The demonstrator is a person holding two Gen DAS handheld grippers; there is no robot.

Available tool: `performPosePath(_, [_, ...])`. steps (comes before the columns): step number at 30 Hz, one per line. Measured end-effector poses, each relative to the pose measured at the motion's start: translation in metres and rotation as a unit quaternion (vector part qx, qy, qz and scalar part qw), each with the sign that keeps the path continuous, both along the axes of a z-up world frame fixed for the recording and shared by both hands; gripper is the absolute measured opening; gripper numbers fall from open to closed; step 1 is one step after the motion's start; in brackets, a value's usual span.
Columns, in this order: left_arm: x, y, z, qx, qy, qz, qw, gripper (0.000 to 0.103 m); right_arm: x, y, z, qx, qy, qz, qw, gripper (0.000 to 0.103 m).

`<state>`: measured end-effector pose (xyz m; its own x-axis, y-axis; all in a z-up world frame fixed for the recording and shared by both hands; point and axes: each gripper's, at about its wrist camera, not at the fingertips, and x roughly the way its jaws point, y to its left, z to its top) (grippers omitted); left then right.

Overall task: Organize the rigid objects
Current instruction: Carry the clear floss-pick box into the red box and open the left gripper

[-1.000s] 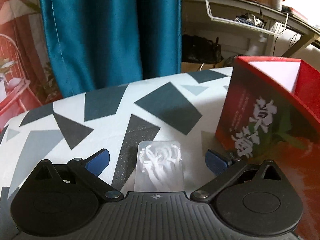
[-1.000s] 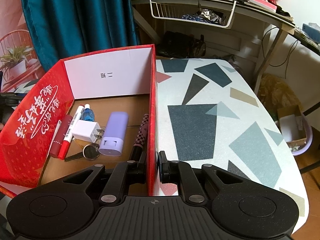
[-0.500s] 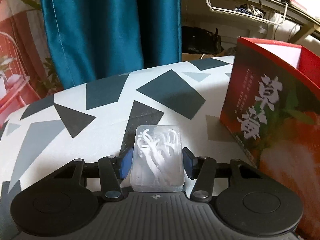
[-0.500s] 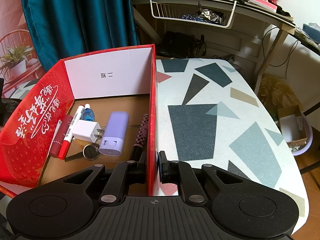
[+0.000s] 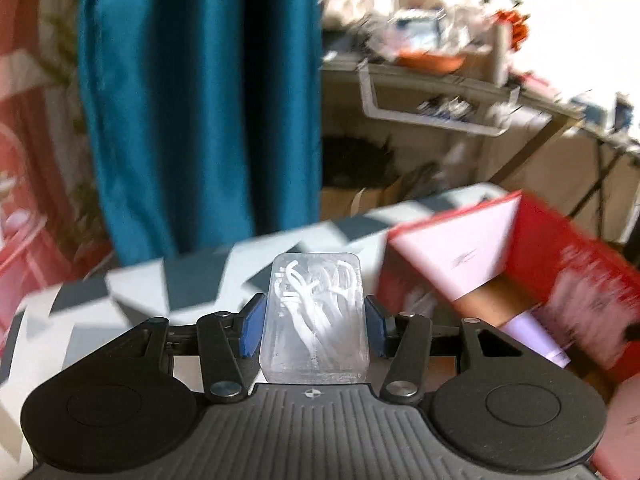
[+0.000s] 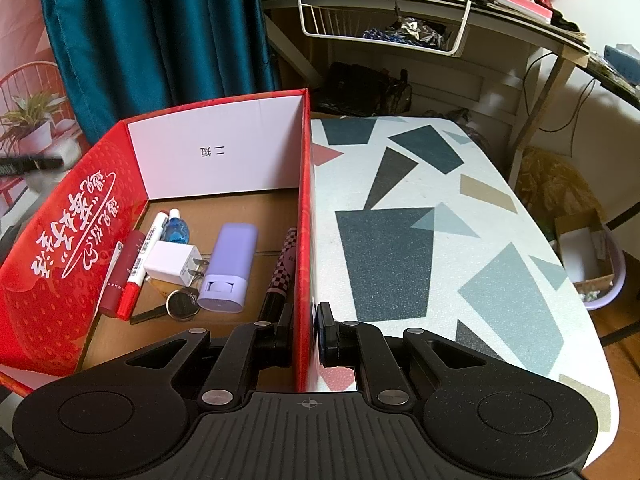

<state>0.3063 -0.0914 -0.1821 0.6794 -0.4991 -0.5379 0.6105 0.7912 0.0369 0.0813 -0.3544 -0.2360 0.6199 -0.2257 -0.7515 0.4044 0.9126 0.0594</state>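
Observation:
My left gripper (image 5: pixel 314 326) is shut on a clear plastic case of white floss picks (image 5: pixel 316 316) and holds it in the air above the patterned table (image 5: pixel 160 288), left of the red cardboard box (image 5: pixel 560 256). The left wrist view is blurred by motion. My right gripper (image 6: pixel 306 330) is shut on the right wall of the red box (image 6: pixel 306 240). Inside the box lie a purple case (image 6: pixel 230 264), a white charger (image 6: pixel 172 262), a red marker (image 6: pixel 142 264), a small blue bottle (image 6: pixel 178 230), a key ring (image 6: pixel 180 304) and a checkered pen (image 6: pixel 282 276).
A teal curtain (image 6: pixel 152 32) hangs behind the table. A cluttered desk with a white wire basket (image 6: pixel 384 28) stands at the back. The patterned table top (image 6: pixel 440 240) stretches to the right of the box, with its edge further right.
My left gripper closed on the floss pick case, lifted it off the table and swung toward the red box. My right gripper has stayed on the box wall.

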Motion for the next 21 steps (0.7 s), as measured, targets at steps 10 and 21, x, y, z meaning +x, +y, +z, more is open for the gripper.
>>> performPosePath(10, [-0.043,-0.076,0.015,0.029,-0.016,-0.142,0.9893,0.055,0.0,-0.001,0.0,0.0,0.0,0.0,1.0,0.01])
performPosePath(21, [-0.04,-0.127,-0.024,0.087,0.007,-0.191,0.9777,0.055,-0.003,-0.002,0.0,0.004,-0.006,0.0,1.0,0.01])
